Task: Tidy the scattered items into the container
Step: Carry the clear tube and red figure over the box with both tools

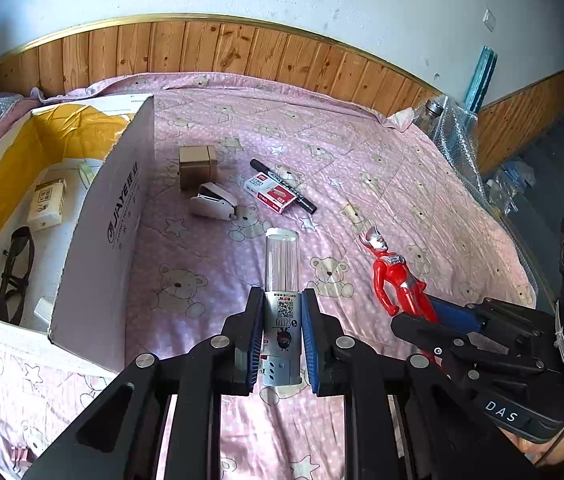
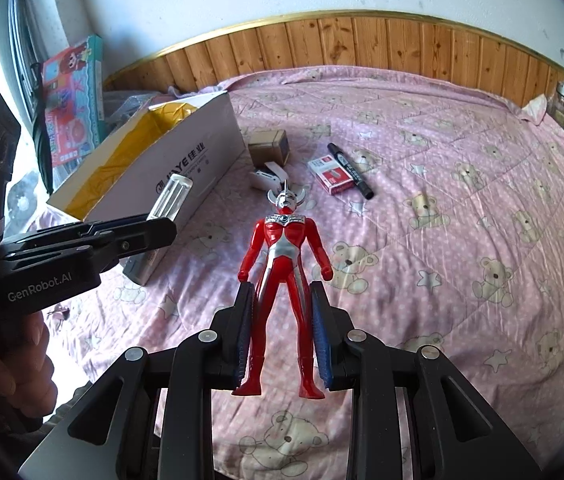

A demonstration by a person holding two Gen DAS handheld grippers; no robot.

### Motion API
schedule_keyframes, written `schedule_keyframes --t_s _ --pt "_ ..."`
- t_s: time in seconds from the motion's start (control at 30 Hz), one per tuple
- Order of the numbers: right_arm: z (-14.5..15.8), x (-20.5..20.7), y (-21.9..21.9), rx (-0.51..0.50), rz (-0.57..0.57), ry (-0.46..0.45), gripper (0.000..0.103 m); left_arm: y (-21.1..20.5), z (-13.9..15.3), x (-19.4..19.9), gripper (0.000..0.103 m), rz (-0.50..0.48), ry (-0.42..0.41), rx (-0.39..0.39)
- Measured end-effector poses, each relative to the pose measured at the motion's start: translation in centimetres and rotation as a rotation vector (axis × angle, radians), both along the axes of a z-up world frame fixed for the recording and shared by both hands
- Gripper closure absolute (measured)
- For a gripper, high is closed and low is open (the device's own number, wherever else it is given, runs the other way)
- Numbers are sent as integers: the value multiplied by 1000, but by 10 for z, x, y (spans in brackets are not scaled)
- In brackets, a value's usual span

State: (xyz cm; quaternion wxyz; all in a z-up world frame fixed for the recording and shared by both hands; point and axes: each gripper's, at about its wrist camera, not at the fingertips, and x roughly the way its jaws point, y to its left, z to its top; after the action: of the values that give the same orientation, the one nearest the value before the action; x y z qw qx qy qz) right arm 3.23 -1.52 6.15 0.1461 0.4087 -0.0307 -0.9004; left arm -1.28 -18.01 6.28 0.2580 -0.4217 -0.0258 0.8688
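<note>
1. The left gripper [image 1: 282, 336] is clamped on a clear plastic tube with a silver printed base [image 1: 282, 280], near the white cardboard box [image 1: 101, 224].
2. The right gripper [image 2: 282, 336] straddles the legs of a red and silver hero figure [image 2: 282, 264]; whether it grips is unclear.
3. Inside the box lie black glasses [image 1: 15, 276] and a cream packet [image 1: 46, 202].
4. Right of the box on the pink bed [image 1: 402, 184], a brown cube box [image 1: 197, 165], white stapler [image 1: 213, 202], red staple box [image 1: 269, 194] and black marker [image 1: 282, 184] remain.

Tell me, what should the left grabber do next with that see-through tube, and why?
Probably lift the tube and carry it leftward over the white box. The left gripper looks already shut on it, the box stands open right beside it with items inside, and the bedsheet between them has nothing in the way.
</note>
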Motion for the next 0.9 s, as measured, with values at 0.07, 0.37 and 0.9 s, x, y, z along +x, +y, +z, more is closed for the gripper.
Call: schedule_keyframes --t_s 0.07,0.37,0.9 --pt "7 -1 -7 10 16 18 75 -5 4 0 84 9 6 11" --pt "32 -7 -43 33 97 72 75 -38 25 -4 84 82 43 63" --pt "52 -22 -98 50 211 112 75 -94 40 -16 84 193 60 121"
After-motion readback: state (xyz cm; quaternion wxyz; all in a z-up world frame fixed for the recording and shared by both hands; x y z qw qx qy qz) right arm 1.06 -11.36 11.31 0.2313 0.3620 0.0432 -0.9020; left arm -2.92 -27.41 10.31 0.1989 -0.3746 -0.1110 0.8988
